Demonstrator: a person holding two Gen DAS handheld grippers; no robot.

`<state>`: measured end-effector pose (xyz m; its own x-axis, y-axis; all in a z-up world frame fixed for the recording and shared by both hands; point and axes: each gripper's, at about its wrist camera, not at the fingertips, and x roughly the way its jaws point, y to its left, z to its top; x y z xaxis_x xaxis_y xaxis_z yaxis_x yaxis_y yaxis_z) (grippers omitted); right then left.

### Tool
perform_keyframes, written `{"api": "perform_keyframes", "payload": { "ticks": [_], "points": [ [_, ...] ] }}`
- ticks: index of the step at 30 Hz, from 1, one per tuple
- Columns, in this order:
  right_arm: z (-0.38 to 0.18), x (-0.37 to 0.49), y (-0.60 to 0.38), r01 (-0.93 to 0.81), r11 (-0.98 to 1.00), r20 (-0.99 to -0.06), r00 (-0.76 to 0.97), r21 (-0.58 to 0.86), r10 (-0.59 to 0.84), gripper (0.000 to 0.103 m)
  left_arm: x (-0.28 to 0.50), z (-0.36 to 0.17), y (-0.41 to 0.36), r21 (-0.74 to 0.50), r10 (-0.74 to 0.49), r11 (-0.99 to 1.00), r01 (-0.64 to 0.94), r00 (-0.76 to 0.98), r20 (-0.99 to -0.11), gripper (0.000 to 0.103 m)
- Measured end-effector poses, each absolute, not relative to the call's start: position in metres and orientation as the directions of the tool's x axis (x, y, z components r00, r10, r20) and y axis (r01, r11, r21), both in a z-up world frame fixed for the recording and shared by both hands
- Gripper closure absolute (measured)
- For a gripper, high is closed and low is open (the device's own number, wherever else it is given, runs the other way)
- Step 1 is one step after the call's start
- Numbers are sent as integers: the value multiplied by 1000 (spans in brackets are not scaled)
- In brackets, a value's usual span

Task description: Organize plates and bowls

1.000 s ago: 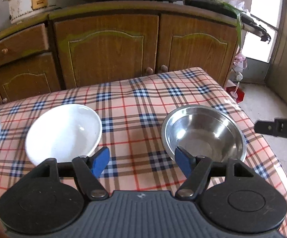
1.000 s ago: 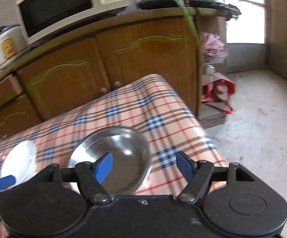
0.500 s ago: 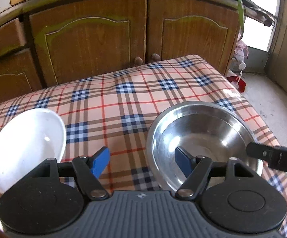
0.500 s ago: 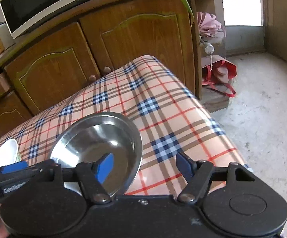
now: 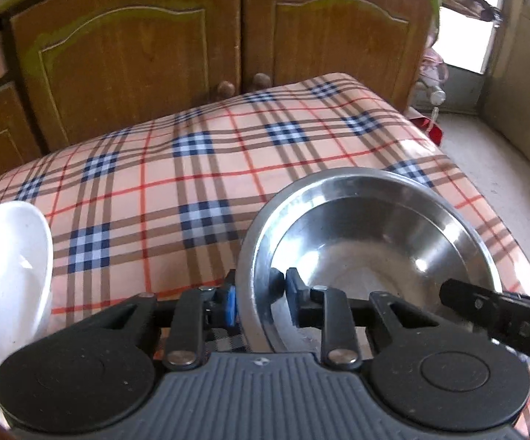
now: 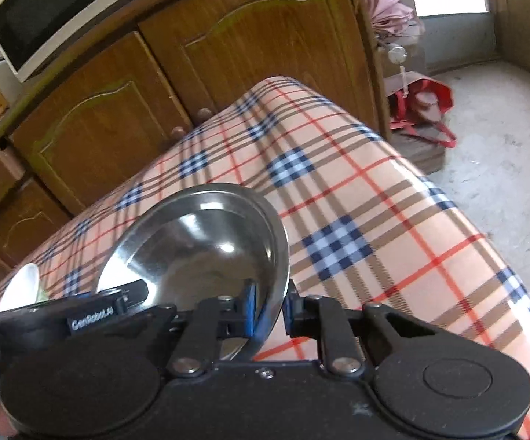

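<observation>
Steel bowl (image 5: 371, 253) sits on the checked surface (image 5: 198, 168), in the lower right of the left wrist view and lower centre of the right wrist view. Left gripper (image 5: 261, 300) has its jaws closing on the bowl's near left rim, one pad outside and one inside, pinching the wall. Right gripper (image 6: 270, 310) has its jaws pressed onto the bowl's right rim, the metal edge clamped between the blue pads. White plate (image 5: 4, 286) lies at the left edge of the left wrist view, well apart from the bowl. Wooden cabinets (image 5: 140, 51) stand behind the surface.
</observation>
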<state>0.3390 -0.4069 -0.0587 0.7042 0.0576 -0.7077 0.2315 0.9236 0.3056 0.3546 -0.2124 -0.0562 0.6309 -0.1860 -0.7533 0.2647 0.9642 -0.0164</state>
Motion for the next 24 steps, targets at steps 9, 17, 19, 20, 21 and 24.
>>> {"api": "perform_keyframes", "payload": {
  "ticks": [9, 17, 19, 20, 21, 24],
  "points": [
    [-33, 325, -399, 216, 939, -702, 711, 266, 35, 83, 328, -31, -206, -24, -182, 970, 242, 656, -732, 79],
    [-1, 284, -393, 198, 958, -666, 746, 209, -9, 83, 288, -1, -206, -46, -196, 971, 234, 673, -713, 80],
    [7, 271, -391, 187, 965, -649, 760, 186, -22, 83, 274, 6, -206, -43, -200, 970, 240, 682, -703, 80],
    [11, 265, -391, 183, 965, -644, 765, 186, -21, 83, 267, 9, -206, -42, -198, 971, 237, 687, -699, 80],
    [14, 257, -391, 184, 965, -638, 769, 186, -24, 83, 260, 12, -206, -44, -198, 971, 233, 690, -696, 80],
    [25, 238, -384, 178, 972, -620, 783, 150, -48, 83, 245, 17, -203, -54, -197, 974, 222, 698, -689, 79]
  ]
}}
